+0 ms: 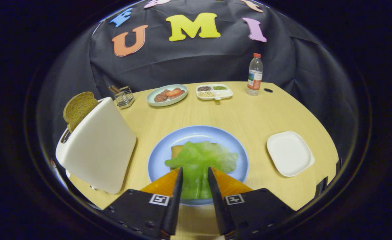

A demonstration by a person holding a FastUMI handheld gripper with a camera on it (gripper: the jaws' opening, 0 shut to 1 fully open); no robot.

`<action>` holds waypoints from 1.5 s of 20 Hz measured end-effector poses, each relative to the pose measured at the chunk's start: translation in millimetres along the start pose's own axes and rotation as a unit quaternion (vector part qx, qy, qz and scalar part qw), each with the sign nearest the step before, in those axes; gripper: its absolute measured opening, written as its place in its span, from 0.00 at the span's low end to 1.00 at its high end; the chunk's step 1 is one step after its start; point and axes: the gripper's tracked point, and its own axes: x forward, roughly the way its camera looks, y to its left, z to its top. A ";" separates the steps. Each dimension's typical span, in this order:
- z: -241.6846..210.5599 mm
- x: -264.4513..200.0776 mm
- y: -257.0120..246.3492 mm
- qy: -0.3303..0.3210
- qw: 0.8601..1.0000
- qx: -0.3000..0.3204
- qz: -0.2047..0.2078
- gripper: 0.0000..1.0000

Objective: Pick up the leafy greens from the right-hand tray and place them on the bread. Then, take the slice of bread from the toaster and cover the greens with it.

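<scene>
My fingers stand slightly apart with the greens' stem between them, not clearly pinched; the leaf lies ahead over the bread. The toaster's slice stands up-left.

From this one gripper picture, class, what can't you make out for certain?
- Bread on the blue plate: mostly hidden under the leafy greens.
- Gripper: fingers flank the greens' stem; contact unclear.
- Toaster slot: hidden behind its body; the slice shows its top.
- Divided dish contents: too small.
</scene>
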 end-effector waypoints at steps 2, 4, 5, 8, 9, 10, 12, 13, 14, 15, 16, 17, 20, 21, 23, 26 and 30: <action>1.4 -7.2 0.1 -0.005 1.000 0.001 0.000 0.72; 5.2 -14.7 4.0 -0.012 1.000 0.000 0.003 0.80; 6.9 -19.5 6.3 -0.016 1.000 -0.001 0.004 0.83; 22.0 -38.9 15.9 -0.030 1.000 -0.005 -0.006 0.97; 28.9 -46.1 22.6 -0.035 0.999 -0.008 -0.008 0.97; 37.5 -54.6 33.1 -0.044 0.999 -0.013 -0.003 0.97; 55.3 -70.2 55.3 -0.065 0.998 -0.019 0.009 0.97; 62.6 -77.1 64.9 -0.072 0.997 -0.020 0.014 0.97; 69.9 -85.0 76.2 -0.078 0.997 -0.022 0.020 0.97; 77.3 -91.3 86.6 -0.084 0.996 -0.024 0.025 0.97; 85.8 -99.1 96.0 -0.091 0.995 -0.026 0.026 0.97; 92.9 -106.4 105.6 -0.099 0.994 -0.028 0.027 0.97; 106.7 -118.8 139.4 -0.106 0.992 -0.031 0.054 0.97; 110.9 -119.1 146.9 -0.109 0.992 -0.028 0.059 0.97; 115.7 -115.1 166.5 -0.106 0.991 -0.026 0.071 0.97; 117.7 -100.0 187.4 -0.095 0.992 -0.033 0.077 0.97; 119.0 -74.2 208.6 -0.078 0.993 -0.038 0.084 0.97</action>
